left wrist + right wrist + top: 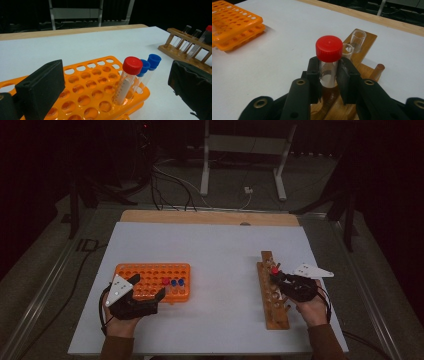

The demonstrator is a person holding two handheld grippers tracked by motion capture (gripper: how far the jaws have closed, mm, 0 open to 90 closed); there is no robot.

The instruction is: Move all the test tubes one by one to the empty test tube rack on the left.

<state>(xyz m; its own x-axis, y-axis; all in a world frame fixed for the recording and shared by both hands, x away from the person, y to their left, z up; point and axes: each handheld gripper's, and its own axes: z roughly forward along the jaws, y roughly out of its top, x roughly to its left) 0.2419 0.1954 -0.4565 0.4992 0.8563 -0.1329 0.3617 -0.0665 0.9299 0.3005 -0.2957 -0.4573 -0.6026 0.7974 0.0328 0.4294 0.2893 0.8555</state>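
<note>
My left gripper (pixel 148 286) (pixel 117 90) stands open at the near side of an orange tube rack (pixel 150 275) (pixel 85 82), its jaws wide apart. A red-capped tube (pixel 130 72) (pixel 165 281) and two blue-capped tubes (pixel 152 62) (pixel 177 282) stand upright in the rack's right end; the pads touch none of them. My right gripper (pixel 276 276) (pixel 329 77) is shut on another red-capped tube (pixel 329 48) (pixel 274 269), held upright over the wooden rack (pixel 272 295) (pixel 359 40). The jaws hide that tube's lower end.
The wooden rack holds clear uncapped glass tubes (pixel 358 37) (pixel 186 31) at its far end. A white sheet (pixel 215 255) covers the table, with a bare wooden strip (pixel 210 216) along the far edge. Cables and a stand's legs (pixel 242 165) lie on the floor beyond.
</note>
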